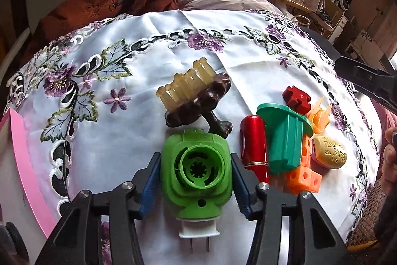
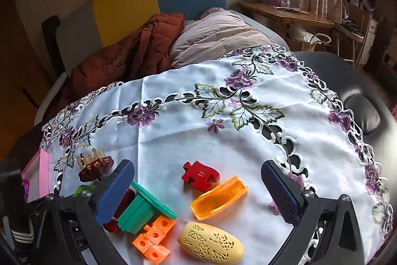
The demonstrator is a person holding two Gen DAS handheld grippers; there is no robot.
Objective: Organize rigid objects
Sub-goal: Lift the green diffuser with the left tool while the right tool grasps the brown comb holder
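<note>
My left gripper [image 1: 196,175] is shut on a green plug-in device [image 1: 196,170] with a white two-prong plug, over the white embroidered tablecloth [image 1: 139,46]. Just beyond it lies a brown massage brush [image 1: 196,93] with amber teeth. To its right is a pile: red tube [image 1: 255,143], teal plastic piece [image 1: 285,135], orange cubes [image 1: 302,175], red puzzle piece [image 1: 297,99], cream carved oval [image 1: 327,152]. My right gripper [image 2: 198,193] is open above the same pile, with the orange case [image 2: 218,198], red puzzle piece [image 2: 199,175] and cream oval [image 2: 211,244] between its fingers.
A pink tray edge [image 1: 27,165] lies at the table's left. A bed with a rust jacket [image 2: 131,49] and pink quilt [image 2: 218,34] stands behind the table. The black table rim [image 2: 347,76] shows at right. A wooden desk [image 2: 285,14] stands at the back right.
</note>
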